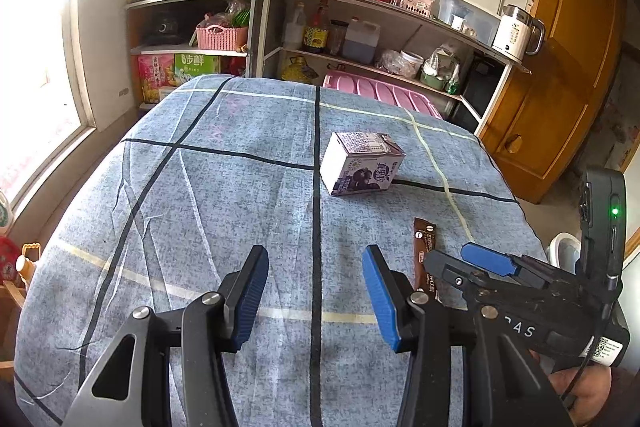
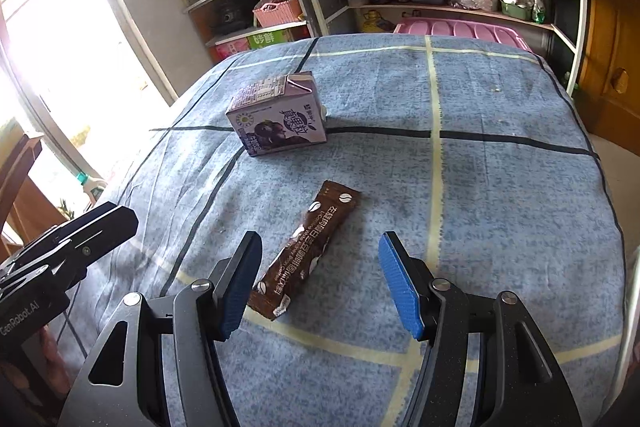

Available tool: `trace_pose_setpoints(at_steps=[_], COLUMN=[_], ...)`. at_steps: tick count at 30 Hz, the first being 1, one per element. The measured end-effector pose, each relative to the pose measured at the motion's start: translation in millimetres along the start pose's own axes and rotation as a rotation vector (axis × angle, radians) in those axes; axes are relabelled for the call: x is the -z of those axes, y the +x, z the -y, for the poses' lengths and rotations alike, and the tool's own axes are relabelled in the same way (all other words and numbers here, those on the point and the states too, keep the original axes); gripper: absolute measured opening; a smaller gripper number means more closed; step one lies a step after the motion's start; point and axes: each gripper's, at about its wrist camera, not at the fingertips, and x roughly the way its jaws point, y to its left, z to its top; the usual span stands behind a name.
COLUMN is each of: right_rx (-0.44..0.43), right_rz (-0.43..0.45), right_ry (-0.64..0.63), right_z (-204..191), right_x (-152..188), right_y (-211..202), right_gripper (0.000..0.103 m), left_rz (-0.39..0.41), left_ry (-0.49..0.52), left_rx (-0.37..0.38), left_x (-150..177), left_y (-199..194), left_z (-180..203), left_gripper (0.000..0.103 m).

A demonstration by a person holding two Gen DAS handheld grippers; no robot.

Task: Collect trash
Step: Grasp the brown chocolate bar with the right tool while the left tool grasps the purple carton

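The brown snack wrapper (image 2: pixel 307 251) lay flat on the bench's blue checked cloth (image 2: pixel 500 207), lower centre of your right view, with the purple drink carton (image 2: pixel 278 117) on its side above it, well apart. You looked to be at the approach step, nothing collected yet. Your right gripper (image 2: pixel 320 283) hovered with fingers (image 2: pixel 400 287) spread wide, empty, the wrapper's near end showing between them; next you'd need to drop and pinch it across its width. Your left gripper (image 1: pixel 316 295) had fingers apart too, holding nothing, carton (image 1: pixel 360 163) ahead.
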Motion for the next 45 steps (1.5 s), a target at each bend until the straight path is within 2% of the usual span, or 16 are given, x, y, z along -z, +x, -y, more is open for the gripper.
trace_pose_setpoints(at_steps=[2, 4, 6, 8, 11, 14, 22, 25, 28, 31, 34, 42, 45], right_rx=[0.025, 0.044, 0.076, 0.082, 0.103, 0.091, 0.048, 0.050, 0.048, 0.043, 0.046, 0.030, 0.017], right_rz=[-0.024, -0.029, -0.023, -0.024, -0.020, -0.015, -0.005, -0.004, -0.003, -0.003, -0.003, -0.002, 0.000], right_ry=[-0.028, -0.044, -0.050, -0.053, -0.055, -0.044, 0.002, 0.001, 0.003, 0.007, 0.004, 0.017, 0.033], right_z=[-3.5, -3.7, -0.9, 4.5, 12.9, 22.9, 35.5, 33.9, 33.5, 34.3, 34.1, 36.5, 39.5], right_x=[0.3, 1.7, 1.4, 0.7, -1.4, -4.2, -8.8, -9.1, -8.9, -8.8, -9.0, -8.6, -8.2], right_y=[7.6, 12.3, 11.7, 11.6, 10.0, 9.9, 10.8, 11.9, 11.6, 11.3, 11.0, 11.1, 10.6], right_gripper=[0.061, 0.056, 0.041, 0.033, 0.018, 0.014, 0.014, 0.014, 0.014, 0.014, 0.014, 0.014, 0.014], left_rz=[-0.007, -0.011, -0.015, -0.020, -0.031, -0.035, -0.057, -0.060, -0.108, -0.066, -0.074, -0.076, -0.105], left_ry=[0.003, 0.007, 0.015, 0.018, 0.028, 0.053, 0.114, 0.180, 0.174, 0.213, 0.197, 0.264, 0.282], left_rx=[0.008, 0.018, 0.025, 0.032, 0.046, 0.062, 0.090, 0.077, 0.106, 0.083, 0.165, 0.246, 0.306], left_x=[-3.1, -6.1, -9.6, -13.3, -19.3, -26.7, -50.1, -57.9, -61.8, -65.1, -71.0, -67.6, -62.4], left_y=[5.0, 9.7, 15.3, 21.9, 32.1, 43.1, 76.2, 89.1, 107.5, 112.0, 119.8, 122.7, 121.4], left_z=[-0.3, -0.1, 1.3, 2.9, 6.8, 12.4, 17.3, 18.9, 15.2, 15.9, 15.4, 40.2, 47.1], left_gripper=[0.049, 0.049, 0.050, 0.055, 0.056, 0.057, 0.060, 0.064, 0.064, 0.064, 0.064, 0.064, 0.064])
